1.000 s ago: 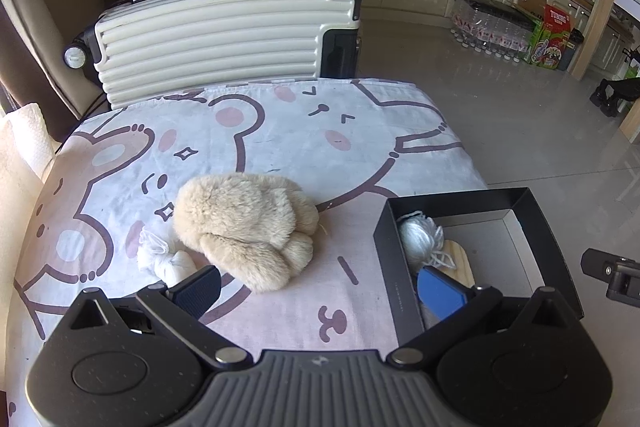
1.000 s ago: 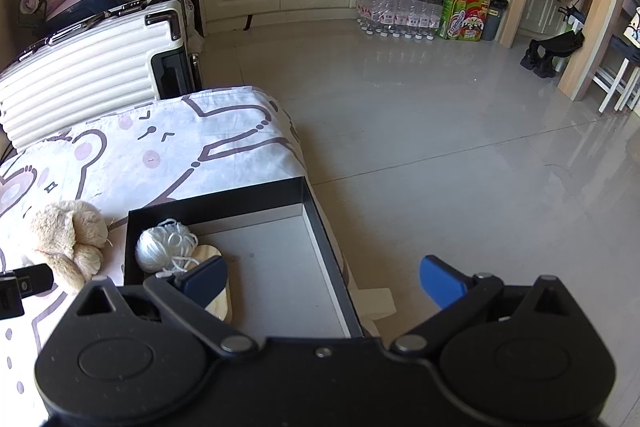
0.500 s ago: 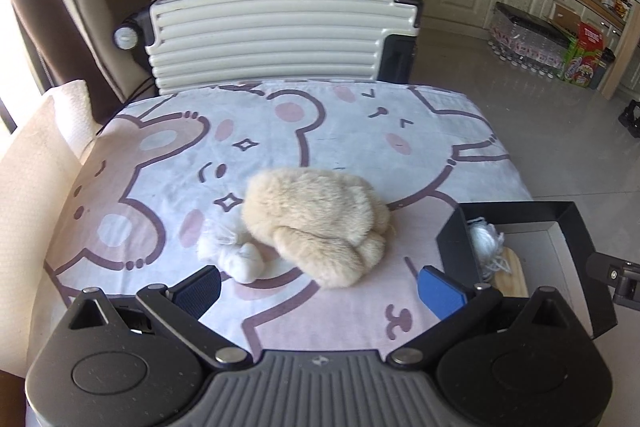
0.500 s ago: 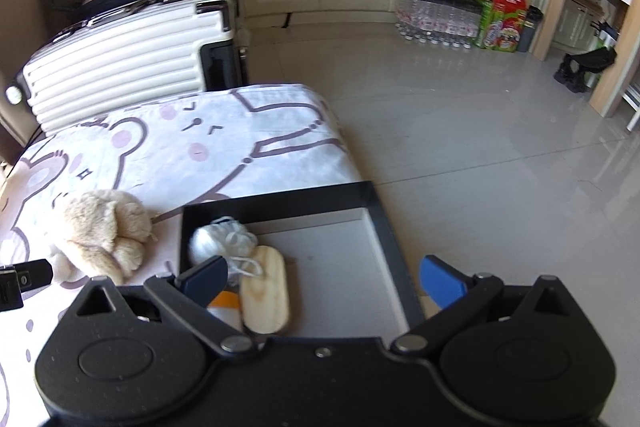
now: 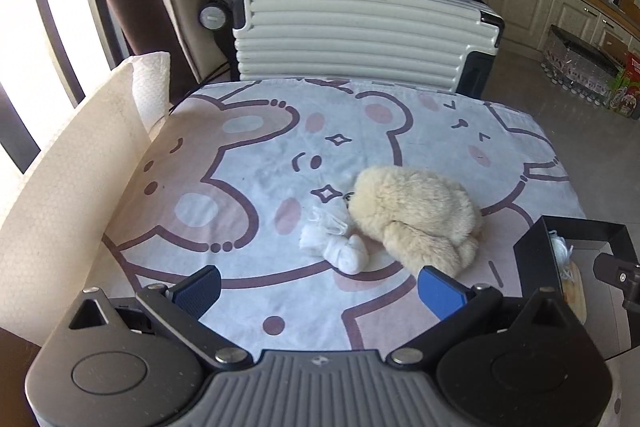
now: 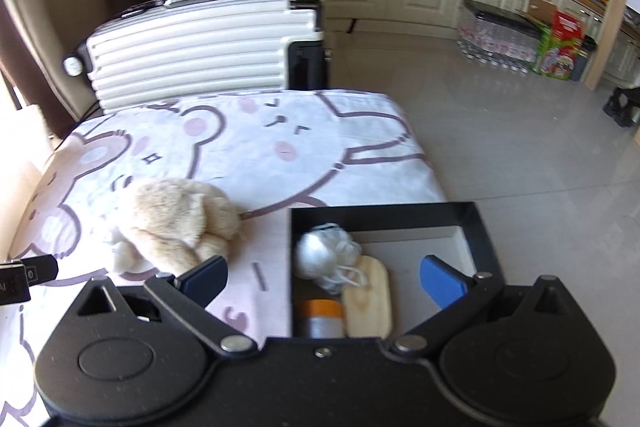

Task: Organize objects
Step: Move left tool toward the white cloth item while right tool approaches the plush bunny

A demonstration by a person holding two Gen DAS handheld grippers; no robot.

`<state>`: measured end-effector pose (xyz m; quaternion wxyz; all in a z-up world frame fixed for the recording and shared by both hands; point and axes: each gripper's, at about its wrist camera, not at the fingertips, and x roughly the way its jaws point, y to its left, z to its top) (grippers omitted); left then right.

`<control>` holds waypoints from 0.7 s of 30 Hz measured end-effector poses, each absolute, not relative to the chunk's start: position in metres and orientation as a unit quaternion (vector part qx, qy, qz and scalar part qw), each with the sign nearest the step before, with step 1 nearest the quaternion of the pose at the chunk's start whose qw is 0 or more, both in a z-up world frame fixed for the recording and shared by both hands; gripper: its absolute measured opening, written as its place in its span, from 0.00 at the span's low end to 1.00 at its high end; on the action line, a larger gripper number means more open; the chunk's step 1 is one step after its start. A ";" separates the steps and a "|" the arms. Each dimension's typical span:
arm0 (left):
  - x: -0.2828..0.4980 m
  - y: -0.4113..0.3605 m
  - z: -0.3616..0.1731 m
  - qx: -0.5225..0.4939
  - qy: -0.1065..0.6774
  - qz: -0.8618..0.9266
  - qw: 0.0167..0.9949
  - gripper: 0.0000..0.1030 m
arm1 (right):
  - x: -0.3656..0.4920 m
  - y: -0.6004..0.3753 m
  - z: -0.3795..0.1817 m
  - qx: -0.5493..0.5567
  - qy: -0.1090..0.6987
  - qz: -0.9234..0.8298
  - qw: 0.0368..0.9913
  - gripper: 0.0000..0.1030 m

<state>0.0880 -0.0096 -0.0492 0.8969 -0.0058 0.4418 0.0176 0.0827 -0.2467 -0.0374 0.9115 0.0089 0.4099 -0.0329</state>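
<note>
Two wrist fisheyes, both low over the table and facing the suitcase.

The left view looks along the left gripper at the plush just ahead, box at its right edge. The right view sits further right: box between the right gripper fingers, plush ahead-left. Both share plush, cloth, suitcase and cabinets.

Beige plush toy, black box
</note>
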 end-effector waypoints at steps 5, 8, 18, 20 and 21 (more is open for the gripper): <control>0.086 0.012 -0.049 -0.021 0.438 0.041 0.898 1.00 | 0.085 -0.225 -0.035 0.003 0.399 -0.008 0.917 1.00; 0.085 0.024 -0.047 -0.039 0.428 0.060 0.901 1.00 | 0.085 -0.214 -0.033 -0.006 0.389 0.003 0.921 1.00; 0.088 0.046 -0.049 -0.113 0.414 0.076 0.900 0.98 | 0.084 -0.197 -0.033 -0.028 0.344 0.049 0.937 1.00; 0.088 0.048 -0.051 -0.126 0.409 0.078 0.900 0.98 | 0.084 -0.192 -0.034 -0.036 0.341 0.060 0.937 1.00; 0.089 0.048 -0.052 -0.131 0.408 0.077 0.900 0.98 | 0.084 -0.190 -0.034 -0.038 0.340 0.066 0.937 1.00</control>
